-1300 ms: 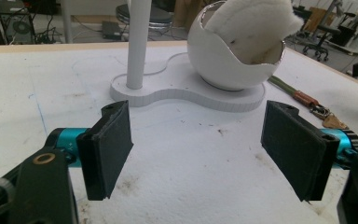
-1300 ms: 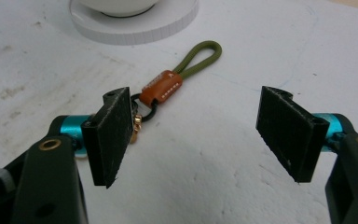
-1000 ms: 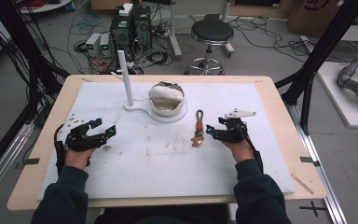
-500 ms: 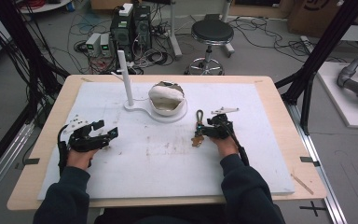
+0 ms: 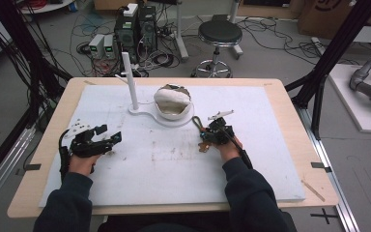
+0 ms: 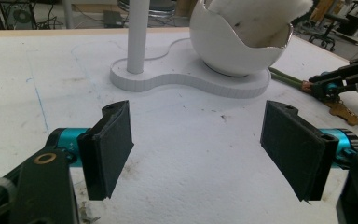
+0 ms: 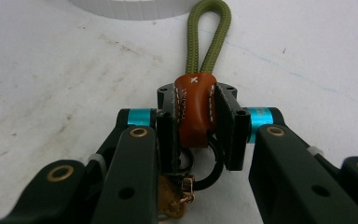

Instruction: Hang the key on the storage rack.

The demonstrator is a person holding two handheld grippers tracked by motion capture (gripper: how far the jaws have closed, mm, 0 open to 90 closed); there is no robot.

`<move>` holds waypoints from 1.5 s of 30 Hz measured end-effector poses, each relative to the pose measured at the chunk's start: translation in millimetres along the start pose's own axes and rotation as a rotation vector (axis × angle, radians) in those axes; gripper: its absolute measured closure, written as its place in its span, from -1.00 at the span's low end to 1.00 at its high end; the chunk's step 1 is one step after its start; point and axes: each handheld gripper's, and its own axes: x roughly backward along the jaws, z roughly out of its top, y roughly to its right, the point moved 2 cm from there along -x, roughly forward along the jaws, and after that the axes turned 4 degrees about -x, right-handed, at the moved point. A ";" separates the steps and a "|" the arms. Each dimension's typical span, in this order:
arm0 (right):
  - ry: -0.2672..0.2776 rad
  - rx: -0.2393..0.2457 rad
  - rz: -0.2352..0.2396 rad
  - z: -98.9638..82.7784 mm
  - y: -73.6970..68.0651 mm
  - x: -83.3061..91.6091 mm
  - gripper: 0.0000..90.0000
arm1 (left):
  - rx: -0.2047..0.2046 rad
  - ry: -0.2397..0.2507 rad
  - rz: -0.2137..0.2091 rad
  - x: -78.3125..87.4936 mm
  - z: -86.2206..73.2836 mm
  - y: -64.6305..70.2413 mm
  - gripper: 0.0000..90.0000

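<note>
A keychain lies on the white mat just right of centre, with an olive cord loop [image 5: 196, 123], a brown leather wrap [image 7: 193, 112], a black ring and a brass key [image 5: 204, 146]. My right gripper [image 5: 207, 137] has just been closing and is shut on the leather wrap, its pads [image 7: 228, 130] pressing both sides. The left gripper view shows that grip from afar, at the right edge [image 6: 335, 85]. My left gripper [image 5: 110, 135] rests at the mat's left and stands open [image 6: 203, 140] with nothing between its pads.
A white stand [image 5: 145, 112] sits at the back centre, with an upright post [image 5: 130, 79] and a cracked-egg bowl [image 5: 173, 104] holding white fluff. The cord loop's end lies close to the stand's base. A stool [image 5: 220, 34] and cables are on the floor beyond the table.
My right gripper moved left to the keychain and shut on its leather wrap. The left hand has stayed where it was, still open.
</note>
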 end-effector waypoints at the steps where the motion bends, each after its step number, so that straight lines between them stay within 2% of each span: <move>1: 0.005 -0.018 0.015 0.0 3.3 2.9 0.62 | 0.004 -0.002 0.003 0.0 -0.6 -0.9 -0.45; 2: 0.005 -0.018 0.015 0.0 3.3 2.9 0.62 | 0.004 -0.002 0.003 0.0 -0.6 -0.9 -0.45; 3: 0.040 -0.028 0.021 1.9 5.4 8.8 0.62 | 0.011 0.001 0.005 -0.1 -0.9 -2.1 -0.45; 4: 0.040 -0.028 0.021 1.9 5.4 8.8 0.62 | 0.011 0.001 0.005 -0.1 -0.9 -2.1 -0.45; 5: 0.085 -0.038 0.037 4.3 5.5 16.0 0.62 | 0.014 0.000 0.005 0.7 -0.9 -2.8 -0.45; 6: 0.085 -0.038 0.037 4.3 5.5 16.0 0.62 | 0.014 0.000 0.005 0.7 -0.9 -2.8 -0.45; 7: 0.135 -0.037 0.050 6.7 4.6 23.9 0.62 | 0.014 0.001 0.007 1.3 -0.9 -3.7 -0.45; 8: 0.135 -0.037 0.050 6.7 4.6 23.9 0.62 | 0.014 0.001 0.007 1.3 -0.9 -3.7 -0.45; 9: 0.200 -0.039 0.070 9.7 1.6 33.1 0.62 | 0.019 0.001 0.009 1.5 -1.0 -4.1 -0.45; 10: 0.200 -0.039 0.070 9.7 1.6 33.1 0.62 | 0.019 0.001 0.009 1.5 -1.0 -4.1 -0.45; 11: 0.259 -0.048 0.116 13.6 -3.1 43.7 0.62 | 0.022 0.003 0.009 1.8 -1.0 -5.0 -0.45; 15: 0.355 0.001 0.169 26.3 -19.5 62.9 0.62 | 0.023 0.005 0.012 1.8 -1.0 -5.6 -0.43; 16: 0.355 0.001 0.169 26.3 -19.5 62.9 0.62 | 0.023 0.005 0.012 1.8 -1.0 -5.6 -0.43; 17: 0.380 0.031 0.180 33.6 -29.2 67.2 0.62 | 0.025 0.007 0.012 1.6 -1.1 -5.8 -0.43; 18: 0.380 0.031 0.180 33.6 -29.2 67.2 0.62 | 0.025 0.007 0.012 1.6 -1.1 -5.8 -0.43; 19: 0.384 0.065 0.179 41.5 -38.7 67.4 0.62 | 0.025 0.008 0.014 1.8 -1.0 -6.0 -0.43; 23: 0.394 0.087 0.200 57.0 -53.6 64.4 0.62 | 0.028 0.012 0.016 3.6 -0.7 -7.5 -0.43; 24: 0.394 0.087 0.200 57.0 -53.6 64.4 0.62 | 0.028 0.012 0.016 3.6 -0.7 -7.5 -0.43; 25: 0.407 0.103 0.204 65.0 -60.7 63.4 0.62 | 0.030 0.015 0.019 4.2 -0.7 -8.5 -0.43; 26: 0.407 0.103 0.204 65.0 -60.7 63.4 0.62 | 0.030 0.015 0.019 4.2 -0.7 -8.5 -0.43; 29: 0.429 0.134 0.207 81.7 -75.6 60.7 0.62 | 0.032 0.018 0.021 5.1 -0.6 -9.7 -0.43; 37: 0.481 0.181 0.212 115.1 -99.7 54.7 0.62 | 0.037 0.033 0.028 8.8 0.5 -12.3 -0.42; 45: 0.488 0.248 0.211 145.3 -120.8 44.2 0.62 | 0.039 0.041 0.035 11.0 1.5 -14.5 -0.41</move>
